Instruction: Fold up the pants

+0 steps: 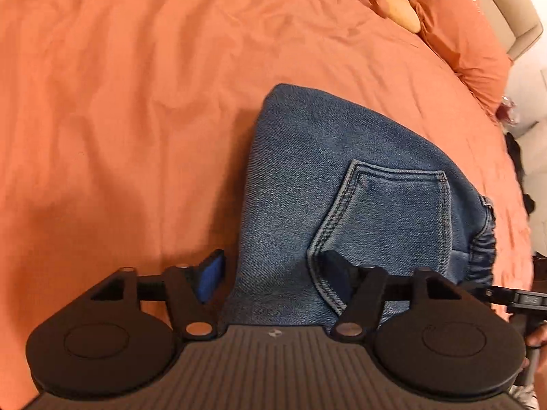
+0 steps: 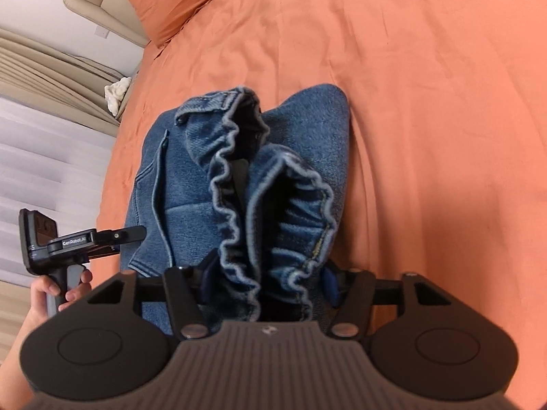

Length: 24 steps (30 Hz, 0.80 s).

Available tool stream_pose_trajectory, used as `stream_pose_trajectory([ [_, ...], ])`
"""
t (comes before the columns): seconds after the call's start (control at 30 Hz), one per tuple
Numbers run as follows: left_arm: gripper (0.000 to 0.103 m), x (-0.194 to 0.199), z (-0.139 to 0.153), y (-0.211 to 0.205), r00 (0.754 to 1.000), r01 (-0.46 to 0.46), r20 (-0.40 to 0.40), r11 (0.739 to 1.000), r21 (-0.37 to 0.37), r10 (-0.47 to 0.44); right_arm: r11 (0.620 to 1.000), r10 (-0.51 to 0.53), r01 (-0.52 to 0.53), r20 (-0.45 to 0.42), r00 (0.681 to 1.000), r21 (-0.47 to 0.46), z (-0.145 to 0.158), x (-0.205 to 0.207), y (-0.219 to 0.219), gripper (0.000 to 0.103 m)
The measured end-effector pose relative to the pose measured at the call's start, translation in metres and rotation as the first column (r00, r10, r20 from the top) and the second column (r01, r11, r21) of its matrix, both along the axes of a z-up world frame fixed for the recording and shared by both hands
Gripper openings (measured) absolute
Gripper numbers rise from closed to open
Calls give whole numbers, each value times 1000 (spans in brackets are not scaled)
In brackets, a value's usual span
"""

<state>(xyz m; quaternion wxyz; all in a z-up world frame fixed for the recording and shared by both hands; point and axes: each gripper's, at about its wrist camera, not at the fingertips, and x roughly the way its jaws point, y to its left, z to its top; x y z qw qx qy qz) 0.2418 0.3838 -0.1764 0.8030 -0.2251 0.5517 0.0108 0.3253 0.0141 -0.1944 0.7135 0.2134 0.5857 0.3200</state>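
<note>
Blue denim pants [image 1: 342,177] lie folded into a compact bundle on the orange bed sheet [image 1: 119,102], back pocket [image 1: 393,212] facing up. My left gripper [image 1: 273,275] hovers at the bundle's near edge, open. Its blue-padded left finger [image 1: 212,273] is over the sheet just off the denim, and the right finger [image 1: 336,276] is over the pocket. In the right wrist view the pants [image 2: 191,171] show their ruffled elastic waistband [image 2: 273,205] standing up loosely. My right gripper [image 2: 266,282] is open, with the waistband between its fingers and not squeezed.
Orange pillows [image 1: 468,41] and a beige headboard [image 1: 506,7] lie at the bed's far end. A hand [image 2: 61,283] holds the other gripper's handle by the bed's edge. A white crumpled item [image 2: 118,94] sits beside the bed. The floor shows past the bed's left side [image 2: 41,157].
</note>
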Motion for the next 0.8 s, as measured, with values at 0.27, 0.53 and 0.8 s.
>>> stream_pose_trajectory([
  [0.27,79,-38,72,-41,996,-21,90,974,224,1,984,88,-36,301,950,-174,77,-31,-19,67],
  [0.53,79,-94,173,-135,940,-12,313,904,427,-135,964,187,5,687,702,-266,185,-120,-63,77],
  [0.8,81,-151,231,-220,865,-61,445,830,554,-233,986,117,37,842,526,-160,249,-200,-100,91],
])
